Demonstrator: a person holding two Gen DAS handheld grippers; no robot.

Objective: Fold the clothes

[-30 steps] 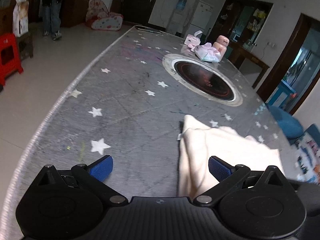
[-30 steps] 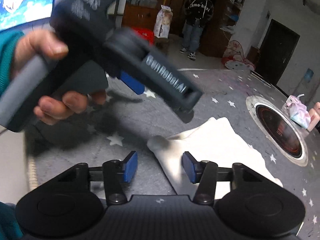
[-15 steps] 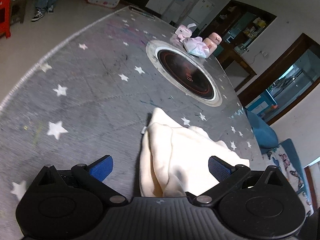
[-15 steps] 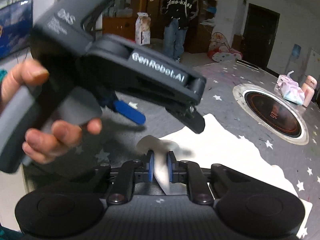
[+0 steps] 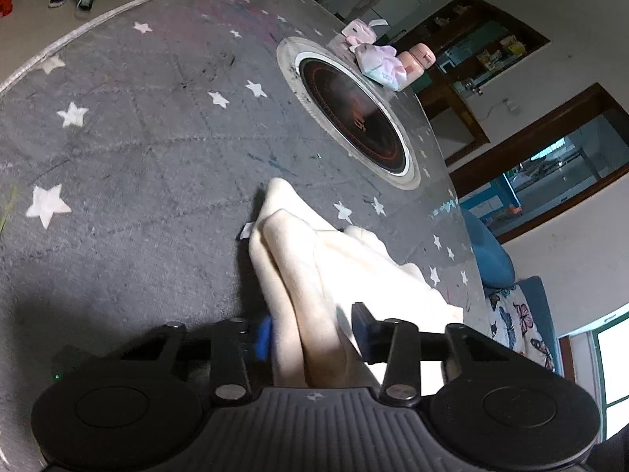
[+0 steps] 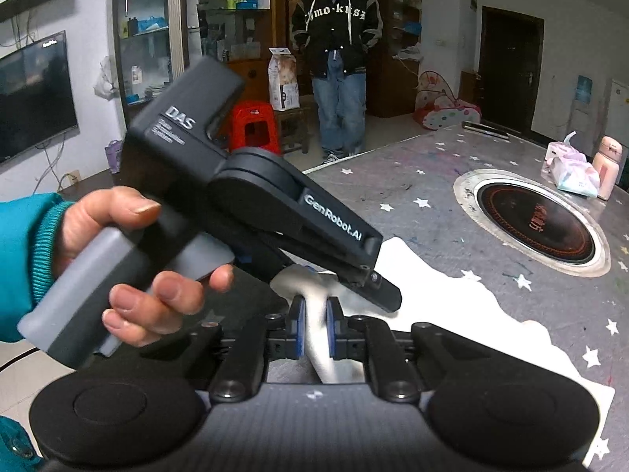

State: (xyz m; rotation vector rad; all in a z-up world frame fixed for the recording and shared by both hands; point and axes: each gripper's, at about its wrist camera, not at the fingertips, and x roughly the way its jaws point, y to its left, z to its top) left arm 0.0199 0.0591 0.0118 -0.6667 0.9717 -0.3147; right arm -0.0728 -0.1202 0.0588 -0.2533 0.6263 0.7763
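Left wrist view: the cream garment [image 5: 346,271] lies on the grey star-patterned table cover [image 5: 129,149], on the near side of the round black cooktop [image 5: 354,118] set into the table. A bunched fold of it rises between the blue pads of the left gripper [image 5: 314,332], whose jaws are closing; the left pad touches the cloth, while the right pad still shows a gap.

In the right wrist view, the right gripper [image 6: 313,326] has its pads clamped together on a thin raised ridge of the garment, again on the near side of the cooktop. The left gripper, held in a hand [image 6: 129,263] with a teal sleeve [image 6: 23,259], reaches down to the same end of the cloth. Beyond the cooktop sit a pink bottle [image 6: 607,167] and a tissue pack [image 6: 570,171]. A person in a black jacket [image 6: 338,35] stands well beyond the table's far edge.
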